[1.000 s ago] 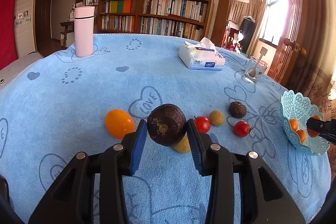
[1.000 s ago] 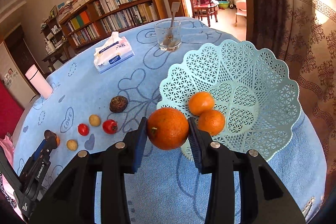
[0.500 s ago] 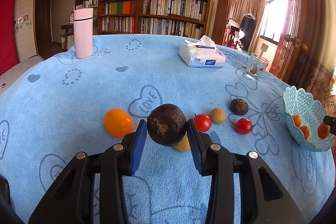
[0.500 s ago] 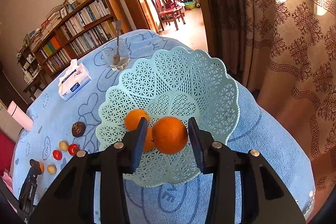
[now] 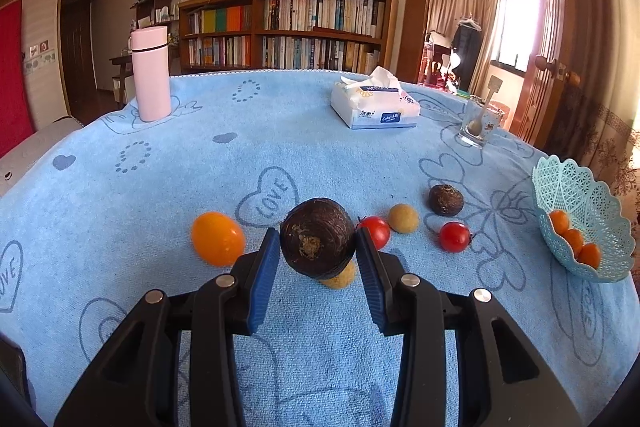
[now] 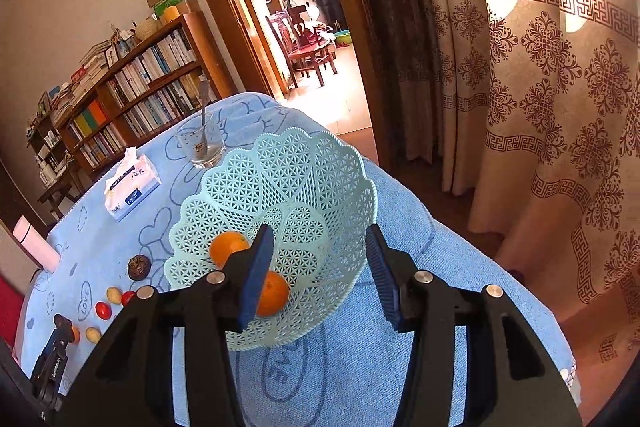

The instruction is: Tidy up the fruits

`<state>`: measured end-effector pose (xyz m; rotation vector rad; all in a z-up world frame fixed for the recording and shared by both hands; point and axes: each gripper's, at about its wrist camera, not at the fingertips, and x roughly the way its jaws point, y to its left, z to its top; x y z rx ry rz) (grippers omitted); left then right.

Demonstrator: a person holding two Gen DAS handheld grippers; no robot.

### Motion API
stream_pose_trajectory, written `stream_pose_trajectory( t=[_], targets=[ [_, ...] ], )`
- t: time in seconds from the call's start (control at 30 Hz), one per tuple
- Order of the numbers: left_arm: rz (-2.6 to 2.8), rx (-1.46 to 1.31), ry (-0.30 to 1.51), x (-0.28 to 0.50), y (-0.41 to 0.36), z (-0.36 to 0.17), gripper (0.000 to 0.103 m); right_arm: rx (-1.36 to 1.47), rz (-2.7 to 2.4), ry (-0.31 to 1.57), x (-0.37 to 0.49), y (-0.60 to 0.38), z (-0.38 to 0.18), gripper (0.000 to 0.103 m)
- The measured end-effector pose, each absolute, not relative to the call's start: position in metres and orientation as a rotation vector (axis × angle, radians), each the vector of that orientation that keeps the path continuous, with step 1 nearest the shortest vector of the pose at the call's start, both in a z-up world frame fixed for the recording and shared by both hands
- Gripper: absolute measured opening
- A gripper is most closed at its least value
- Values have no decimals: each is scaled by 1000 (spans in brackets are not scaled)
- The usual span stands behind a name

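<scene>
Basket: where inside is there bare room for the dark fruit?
The basket is bare across its far half and right side. Three oranges crowd the near-left side. The right gripper hangs over the middle, jaws open and empty.

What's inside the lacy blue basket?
Three oranges lie inside the lacy blue basket. From the right claw's camera only two show, one partly behind a blue pad; the third is covered. That claw is open and empty, its jaws having just been opening.

Blue heart-printed cloth [image 5: 280, 147] covers the desk; teal lattice basket [image 6: 304, 179] holds oranges [image 6: 228, 247]; pink flask [image 5: 150, 75] stands at eleven o'clock.
</scene>
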<state>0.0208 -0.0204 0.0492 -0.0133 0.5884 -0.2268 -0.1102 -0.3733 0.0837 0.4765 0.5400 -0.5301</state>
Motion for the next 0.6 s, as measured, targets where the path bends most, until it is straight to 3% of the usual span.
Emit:
stream_pose_trajectory(
  t=[0.6],
  targets=[
    [-484, 91, 613, -17, -128, 74, 40, 516, -558, 482, -150, -406, 70, 50]
  ],
)
